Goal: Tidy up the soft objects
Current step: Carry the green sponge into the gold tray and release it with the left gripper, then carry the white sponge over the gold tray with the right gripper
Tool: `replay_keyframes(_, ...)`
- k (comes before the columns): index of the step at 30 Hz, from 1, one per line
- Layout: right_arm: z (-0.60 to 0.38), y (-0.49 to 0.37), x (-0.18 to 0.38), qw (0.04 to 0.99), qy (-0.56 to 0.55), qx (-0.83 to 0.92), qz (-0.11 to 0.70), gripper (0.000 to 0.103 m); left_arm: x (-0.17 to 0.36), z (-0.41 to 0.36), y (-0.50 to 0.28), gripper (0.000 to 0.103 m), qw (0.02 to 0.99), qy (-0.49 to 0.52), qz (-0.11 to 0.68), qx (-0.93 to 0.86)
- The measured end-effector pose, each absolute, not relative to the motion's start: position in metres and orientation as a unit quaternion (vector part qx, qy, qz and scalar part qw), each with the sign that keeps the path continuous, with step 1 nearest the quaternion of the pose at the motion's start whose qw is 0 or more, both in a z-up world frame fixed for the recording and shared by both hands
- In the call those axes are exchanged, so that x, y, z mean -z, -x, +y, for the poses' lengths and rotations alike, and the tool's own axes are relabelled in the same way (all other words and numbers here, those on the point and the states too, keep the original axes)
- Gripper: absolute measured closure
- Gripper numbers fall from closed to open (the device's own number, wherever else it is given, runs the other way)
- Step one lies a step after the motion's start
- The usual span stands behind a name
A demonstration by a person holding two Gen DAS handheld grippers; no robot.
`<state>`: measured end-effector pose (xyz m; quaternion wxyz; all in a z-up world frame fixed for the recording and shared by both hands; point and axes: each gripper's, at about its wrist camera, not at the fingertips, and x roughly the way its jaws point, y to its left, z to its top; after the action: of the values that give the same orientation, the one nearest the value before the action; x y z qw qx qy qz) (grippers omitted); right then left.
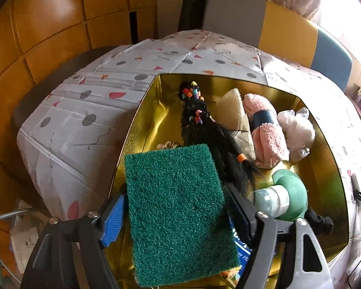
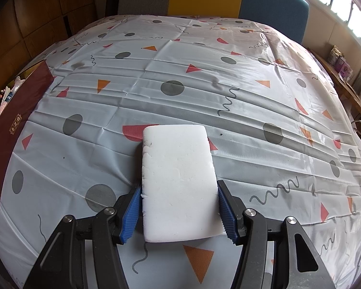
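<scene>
On the table, gold box (image 1: 142,130) holds soft items. Left gripper (image 1: 175,219) jaws released around green scourer (image 1: 178,212) over the box's near-left corner. Right gripper (image 2: 178,214) grasps white sponge (image 2: 178,180), box's red wall (image 2: 14,120) far left.

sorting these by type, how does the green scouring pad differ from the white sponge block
The green scouring pad is dark and fibrous; the white sponge block is pale and smooth. The pad sits over the gold-lined box; the block over the tablecloth. The block is clamped; the pad is not. Both are flat rectangles.
</scene>
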<state>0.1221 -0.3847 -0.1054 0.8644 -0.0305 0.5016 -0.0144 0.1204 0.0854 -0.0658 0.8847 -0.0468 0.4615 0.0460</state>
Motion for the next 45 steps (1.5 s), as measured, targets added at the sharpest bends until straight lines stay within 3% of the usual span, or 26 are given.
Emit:
replay_keyframes(23,-0.382,-0.122,0.105,0.86,0.036,0.029,0.508,0.046,0.011,0.07,-0.065,0.019,0.92,0.047,0.387,-0.05)
replay_keyframes(45,-0.336,-0.117,0.072,0.863,-0.02,0.047,0.502,0.047,0.01,0.067,-0.054,0.019,0.921,0.059,0.383,-0.026)
